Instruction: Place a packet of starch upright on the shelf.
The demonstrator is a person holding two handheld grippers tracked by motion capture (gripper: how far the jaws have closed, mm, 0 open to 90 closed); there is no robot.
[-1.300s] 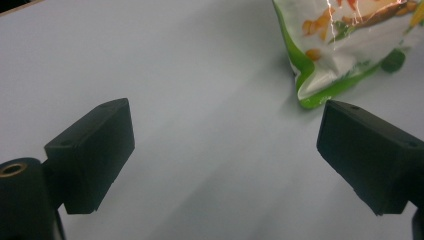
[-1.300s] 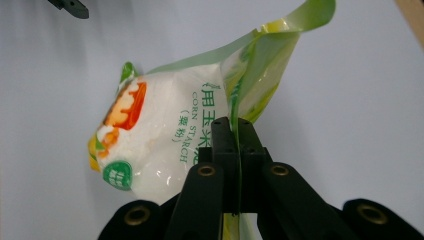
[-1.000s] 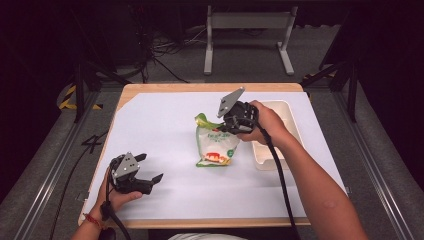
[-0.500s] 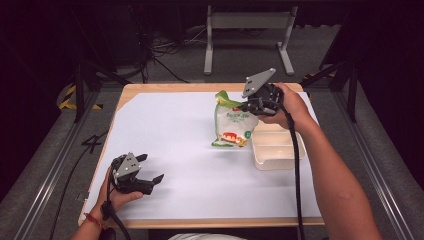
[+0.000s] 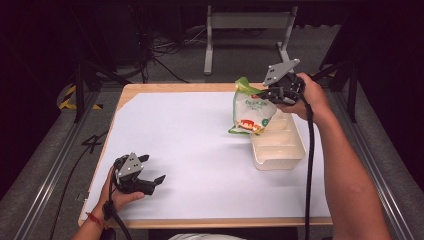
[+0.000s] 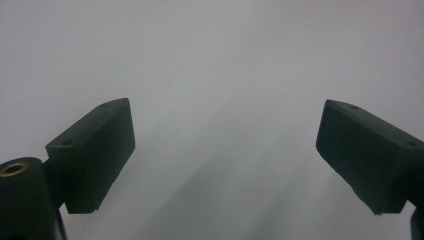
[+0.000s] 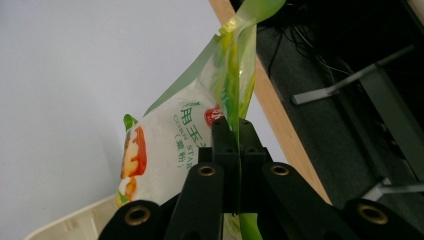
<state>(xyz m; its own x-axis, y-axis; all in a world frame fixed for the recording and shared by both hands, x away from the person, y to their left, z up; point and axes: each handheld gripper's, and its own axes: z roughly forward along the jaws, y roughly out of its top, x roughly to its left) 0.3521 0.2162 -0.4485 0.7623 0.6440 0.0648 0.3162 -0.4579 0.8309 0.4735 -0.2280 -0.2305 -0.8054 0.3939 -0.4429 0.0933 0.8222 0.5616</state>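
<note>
Right now the right tool point(image 5: 264, 94) is pinching the green top edge of a bag of corn starch point(image 5: 248, 111), and its two jaws are pressing tight together on that thin flap, as the right gripper view shows with the bag point(image 7: 172, 145) hanging down past the jaws. From the high view, the bag is hanging in the air, off the white surface point(image 5: 190, 145), and its bottom is dangling just beside the far end of a cream plastic tray point(image 5: 280, 150) with dividers inside. I am guessing the job is to put the bag into that tray. So the picking up is done, and the carrying looks nearly done too, because the bag is hanging close to the tray's far left corner. What is left, I think, is moving it a bit more over the tray, lowering it in, and letting go. The tray looks narrow, so the floppy bag may need laying down along it. The left tool point(image 5: 148, 176) is resting low near the front left of the surface with its jaws spread wide and nothing between them, and the left gripper view is looking at the plain white surface point(image 6: 220, 65) between them.
</note>
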